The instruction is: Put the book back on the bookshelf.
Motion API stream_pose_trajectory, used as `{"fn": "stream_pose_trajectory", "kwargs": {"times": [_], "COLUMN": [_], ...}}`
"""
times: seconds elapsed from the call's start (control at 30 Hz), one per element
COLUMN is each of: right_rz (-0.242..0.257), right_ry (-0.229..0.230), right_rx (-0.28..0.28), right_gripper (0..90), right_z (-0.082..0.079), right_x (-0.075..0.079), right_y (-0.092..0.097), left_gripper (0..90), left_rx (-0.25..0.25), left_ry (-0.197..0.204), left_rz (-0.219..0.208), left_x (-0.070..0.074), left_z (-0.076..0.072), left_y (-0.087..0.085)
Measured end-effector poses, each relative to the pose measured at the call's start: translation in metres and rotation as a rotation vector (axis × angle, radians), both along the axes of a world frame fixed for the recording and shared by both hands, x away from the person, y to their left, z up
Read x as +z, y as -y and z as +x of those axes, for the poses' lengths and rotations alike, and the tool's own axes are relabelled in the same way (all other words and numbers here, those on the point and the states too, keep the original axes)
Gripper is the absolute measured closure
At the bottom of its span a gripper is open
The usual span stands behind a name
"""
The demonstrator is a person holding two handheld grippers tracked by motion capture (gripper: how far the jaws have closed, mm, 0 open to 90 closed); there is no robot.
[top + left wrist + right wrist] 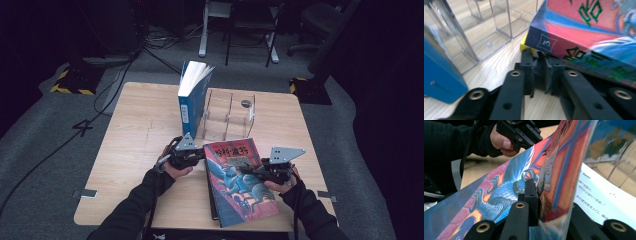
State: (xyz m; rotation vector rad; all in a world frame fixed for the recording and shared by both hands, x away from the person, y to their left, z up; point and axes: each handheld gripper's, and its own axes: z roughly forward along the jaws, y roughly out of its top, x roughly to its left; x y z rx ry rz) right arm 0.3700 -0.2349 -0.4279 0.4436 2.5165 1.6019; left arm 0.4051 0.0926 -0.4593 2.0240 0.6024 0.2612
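A colourful illustrated book [235, 192] lies on the wooden table [130, 150] in front of me. My right gripper [246, 170] is shut on the right edge of its front cover [499, 192], holding it lifted off a white printed page [599, 197]. My left gripper [201, 153] sits at the book's upper left corner by the spine [584, 37]. Its jaws [539, 56] stand almost together with nothing between them, the tips just short of the spine. A small yellow thing [524, 45] peeks out under that corner.
A blue book [192, 97] stands upright at the table's middle back, against a clear acrylic rack [230, 115] with several slots. Chairs and cables lie on the floor beyond the table.
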Motion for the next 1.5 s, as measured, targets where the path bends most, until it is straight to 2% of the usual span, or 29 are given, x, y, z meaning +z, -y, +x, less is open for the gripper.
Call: {"fn": "stream_pose_trajectory", "kwargs": {"times": [0.07,0.13,0.27,0.43,0.63,0.73,1.03,1.1,1.2,1.3,1.4,1.5], "right_rz": [0.023,0.042,0.076,0.087,0.083,0.075,0.009,0.014,0.025,0.047,0.054,0.065], "right_ry": [0.013,0.026,0.068,0.120,0.187,0.204,0.304,0.311,0.349,0.371,0.387,0.391], "right_rx": [-0.002,-0.004,-0.002,0.006,0.031,0.036,0.001,-0.006,-0.047,-0.080,-0.087,-0.079], "right_gripper": [82.8,82.9,82.8,82.5,82.3,81.6,82.6,83.1,83.9,84.5,84.5,84.9], "right_z": [-0.001,-0.001,-0.002,-0.002,-0.006,-0.009,-0.025,-0.025,-0.024,-0.022,-0.023,-0.027], "right_x": [0.003,0.005,0.015,0.028,0.042,0.043,0.047,0.046,0.044,0.045,0.046,0.047], "right_y": [0.002,0.003,0.007,0.005,0.001,0.000,-0.002,-0.003,-0.008,-0.011,-0.011,-0.009], "left_gripper": [87.0,88.6,89.4,89.8,89.9,89.9,90.0,90.0,90.0,90.0,90.0,90.0], "left_rx": [-0.004,-0.003,-0.009,-0.011,-0.039,-0.049,-0.071,-0.076,-0.086,-0.088,-0.101,-0.090], "left_ry": [0.014,0.027,0.060,0.112,0.177,0.186,0.212,0.215,0.226,0.250,0.261,0.265], "left_rz": [-0.051,-0.062,-0.116,-0.145,-0.163,-0.167,-0.148,-0.151,-0.160,-0.143,-0.136,-0.145], "left_x": [0.009,0.014,0.034,0.059,0.093,0.097,0.110,0.113,0.123,0.133,0.137,0.136], "left_z": [-0.001,-0.001,0.001,0.005,0.002,0.000,-0.009,-0.008,-0.007,-0.006,-0.009,-0.013], "left_y": [0.000,0.000,0.000,0.000,0.001,0.002,0.009,0.010,0.012,0.012,0.013,0.011]}}
